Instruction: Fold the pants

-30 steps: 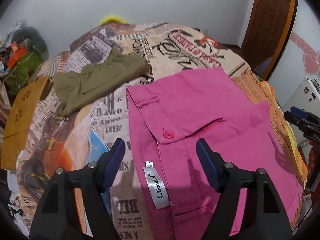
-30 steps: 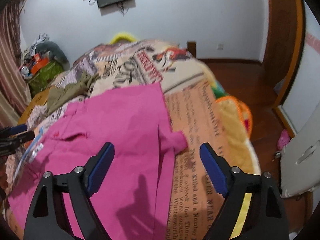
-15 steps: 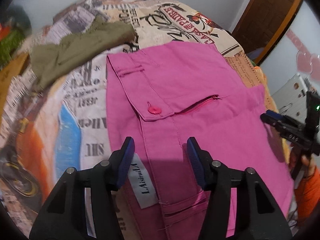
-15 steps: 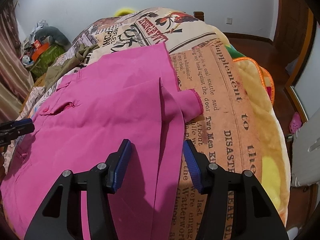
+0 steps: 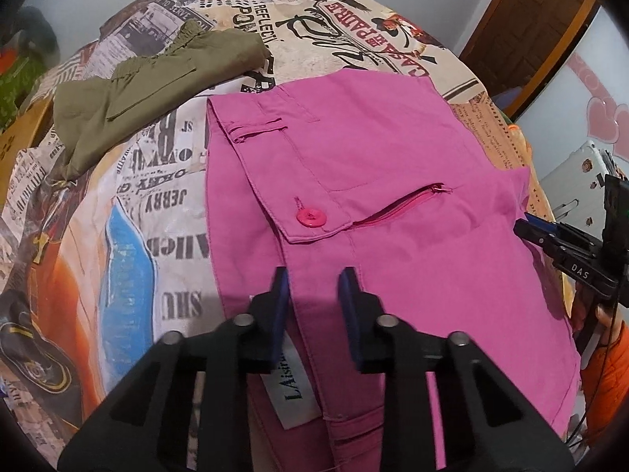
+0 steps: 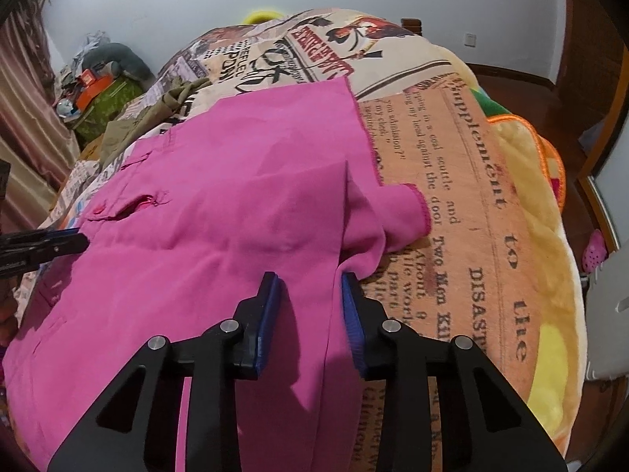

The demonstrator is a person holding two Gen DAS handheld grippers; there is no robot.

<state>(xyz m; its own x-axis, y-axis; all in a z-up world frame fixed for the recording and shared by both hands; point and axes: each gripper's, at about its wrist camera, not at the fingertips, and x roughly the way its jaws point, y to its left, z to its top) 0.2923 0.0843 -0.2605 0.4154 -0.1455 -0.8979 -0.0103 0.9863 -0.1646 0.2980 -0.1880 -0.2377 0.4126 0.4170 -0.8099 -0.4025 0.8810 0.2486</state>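
Left wrist view. Pants (image 5: 393,204), pink, spread flat on the bed (image 5: 129,216), waistband end nearest the camera. Left gripper (image 5: 314,287): fingers partly spread, straddling the fly seam below the button (image 5: 310,218); cloth lies between them but no pinch is visible. White label (image 5: 293,381) beneath the left finger. Olive shorts (image 5: 149,82) lie apart, farther up the bed. Right gripper (image 5: 566,251) at the pants' far side; its state cannot be told from here.

Right wrist view. Right gripper (image 6: 310,299): fingers partly spread over the leg edge, right finger at the cloth's border, nothing clamped. Hem flap (image 6: 405,208) pokes out sideways onto the bed.

Risk, as judged: closing here may catch only the top layer, so the lower layer drags and the fold skews; the loose flap may bunch inside the fold.

Change from earlier frames: both grippers have narrowed markedly from wide open and come down close over the cloth; the pants lie unchanged.
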